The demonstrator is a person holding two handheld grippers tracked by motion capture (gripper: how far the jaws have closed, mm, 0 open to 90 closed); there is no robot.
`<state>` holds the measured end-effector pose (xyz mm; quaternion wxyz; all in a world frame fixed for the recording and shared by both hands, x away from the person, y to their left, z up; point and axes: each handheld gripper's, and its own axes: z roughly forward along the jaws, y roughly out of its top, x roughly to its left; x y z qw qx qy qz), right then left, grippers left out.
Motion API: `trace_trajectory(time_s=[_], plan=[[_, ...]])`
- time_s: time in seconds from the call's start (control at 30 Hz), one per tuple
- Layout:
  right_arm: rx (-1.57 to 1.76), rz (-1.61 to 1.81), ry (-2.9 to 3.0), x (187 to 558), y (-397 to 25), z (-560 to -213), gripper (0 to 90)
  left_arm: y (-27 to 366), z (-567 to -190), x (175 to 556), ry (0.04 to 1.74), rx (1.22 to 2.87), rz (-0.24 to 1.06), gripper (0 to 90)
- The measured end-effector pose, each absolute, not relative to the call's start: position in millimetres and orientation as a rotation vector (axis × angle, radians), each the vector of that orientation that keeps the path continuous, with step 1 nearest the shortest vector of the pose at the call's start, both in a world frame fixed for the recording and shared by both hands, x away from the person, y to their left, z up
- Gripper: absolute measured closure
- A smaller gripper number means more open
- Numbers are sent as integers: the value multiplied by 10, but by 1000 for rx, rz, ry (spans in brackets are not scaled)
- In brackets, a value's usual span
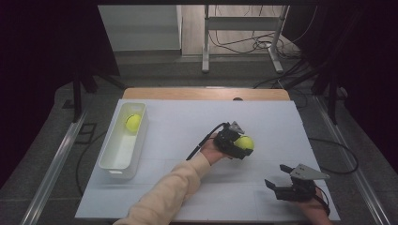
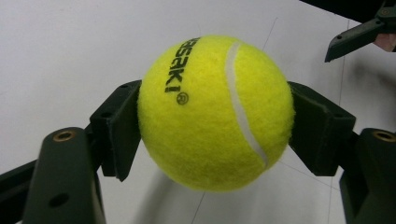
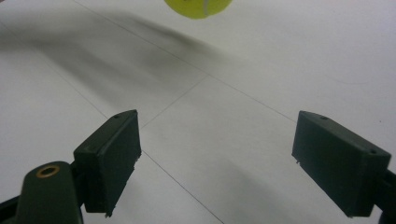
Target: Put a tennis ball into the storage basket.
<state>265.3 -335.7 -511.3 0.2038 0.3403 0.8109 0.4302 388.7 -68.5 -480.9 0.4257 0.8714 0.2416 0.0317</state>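
The left gripper (image 1: 240,146) is clamping a ball (image 2: 215,112) between both jaws and holding it just above the surface (image 1: 187,122), right of centre, so the carry step looks to be in hand. The right gripper (image 1: 280,183) is waiting near the front edge, jaws spread and holding nothing. Next, the ball probably needs carrying left to the bin (image 1: 116,159), where a second ball (image 1: 133,122) is lying, and releasing above the opening.

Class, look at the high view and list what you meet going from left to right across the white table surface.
White bin holding a tennis ball → left tongs shut on a second tennis ball → right tongs, open and holding nothing.
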Motion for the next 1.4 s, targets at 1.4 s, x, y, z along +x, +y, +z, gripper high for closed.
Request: trace_trajectory(time_s=[1.4], plan=[[951,1191,2262,2649,-3347,-5111,157,-286,-4689,3721,626,2134,129,261]])
